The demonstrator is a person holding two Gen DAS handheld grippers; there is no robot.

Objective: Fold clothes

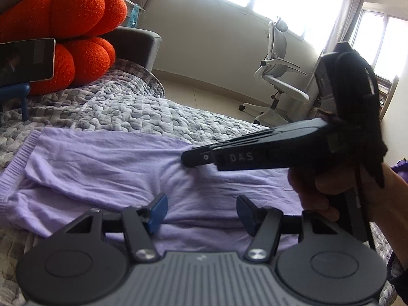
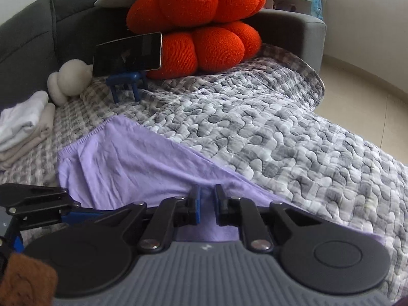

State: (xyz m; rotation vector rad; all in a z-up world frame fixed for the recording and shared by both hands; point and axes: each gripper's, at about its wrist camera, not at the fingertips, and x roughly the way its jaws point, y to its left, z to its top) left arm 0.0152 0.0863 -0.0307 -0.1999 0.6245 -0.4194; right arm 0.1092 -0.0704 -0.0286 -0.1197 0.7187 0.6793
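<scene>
A lilac knit garment (image 1: 102, 168) lies spread on the grey quilted sofa cover; it also shows in the right wrist view (image 2: 127, 168). My left gripper (image 1: 201, 213) is open and empty, its blue pads just above the garment's near part. My right gripper (image 2: 207, 204) is nearly closed, pinching a raised fold at the garment's right edge. In the left wrist view the right gripper (image 1: 193, 158) comes in from the right with its tips on the cloth. The left gripper's fingers (image 2: 38, 199) show at the left edge of the right wrist view.
An orange knotted cushion (image 2: 199, 25) and a phone on a blue stand (image 2: 127, 56) sit at the sofa back. Folded pale clothes (image 2: 23, 130) and a white plush (image 2: 68, 79) lie at the left. The quilted cover (image 2: 280, 132) reaches right; an office chair (image 1: 278, 76) stands on the floor.
</scene>
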